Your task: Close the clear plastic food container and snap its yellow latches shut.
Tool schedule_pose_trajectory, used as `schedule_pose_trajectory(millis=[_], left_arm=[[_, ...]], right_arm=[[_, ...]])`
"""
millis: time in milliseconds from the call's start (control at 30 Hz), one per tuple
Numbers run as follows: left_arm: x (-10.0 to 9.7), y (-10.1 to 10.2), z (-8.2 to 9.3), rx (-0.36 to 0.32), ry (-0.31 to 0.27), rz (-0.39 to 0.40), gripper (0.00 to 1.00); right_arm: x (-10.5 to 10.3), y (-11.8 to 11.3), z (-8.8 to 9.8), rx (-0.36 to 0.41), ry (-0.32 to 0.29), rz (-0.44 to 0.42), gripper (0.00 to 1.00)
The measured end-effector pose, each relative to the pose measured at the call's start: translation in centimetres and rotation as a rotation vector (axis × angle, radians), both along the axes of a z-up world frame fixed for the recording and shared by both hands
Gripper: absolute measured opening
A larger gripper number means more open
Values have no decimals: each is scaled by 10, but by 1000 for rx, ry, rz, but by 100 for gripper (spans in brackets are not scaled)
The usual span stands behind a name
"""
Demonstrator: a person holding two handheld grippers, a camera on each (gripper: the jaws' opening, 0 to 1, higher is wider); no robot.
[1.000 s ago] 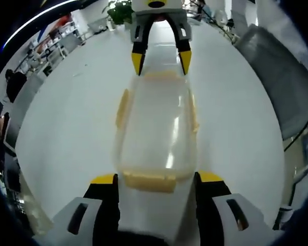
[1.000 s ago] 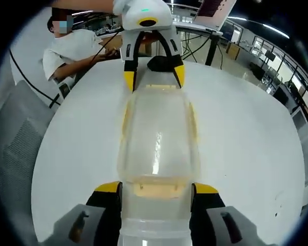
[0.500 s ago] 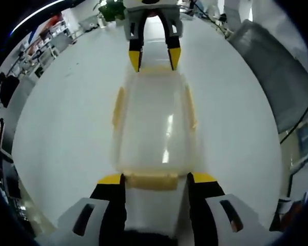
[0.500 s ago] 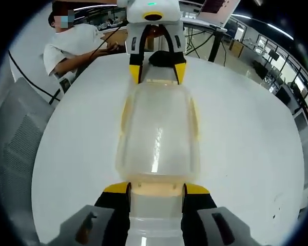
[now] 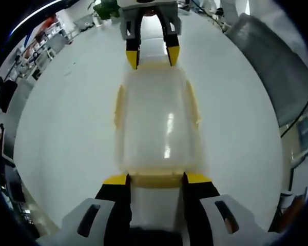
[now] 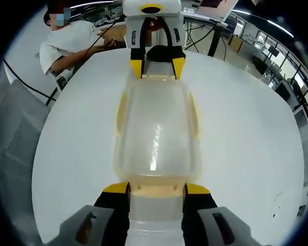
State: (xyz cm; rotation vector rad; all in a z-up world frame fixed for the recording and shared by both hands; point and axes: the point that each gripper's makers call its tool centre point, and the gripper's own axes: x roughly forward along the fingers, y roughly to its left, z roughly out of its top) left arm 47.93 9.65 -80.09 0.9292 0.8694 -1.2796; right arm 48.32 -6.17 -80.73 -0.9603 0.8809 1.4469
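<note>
With the container (image 5: 156, 123) lying lid-on on the table (image 5: 61, 128), your left tool (image 5: 156, 178) and right tool (image 6: 155, 187) each clamp an end latch (image 5: 156, 180), so judge this the latching step: press both latches home, then do the side latches.

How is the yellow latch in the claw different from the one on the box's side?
The end latch sits between the right claw's jaws; the side latch has no claw on it. The end latch faces the camera broadly; the side latch shows as a thin strip. Both are pale yellow, on the clear container.
</note>
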Motion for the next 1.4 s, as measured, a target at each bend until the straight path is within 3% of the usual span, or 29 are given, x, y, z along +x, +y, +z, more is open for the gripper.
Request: schedule_pose_trajectory(millis=[300,733,1233,1400], left_arm=[[-2,-3,2,27,17,-3,39],[0,1,-1,113,30,62,38],[-2,2,0,161,-16,62,36],[-2,6,14,175,-23,63,36]], right_arm=[[0,0,0,-4,-1,2,38],[1,-1,0,-27,-4,-8,36],[-2,-2,6,-37,-45,-3,35],[-1,0,16,-12,-57,5,34]])
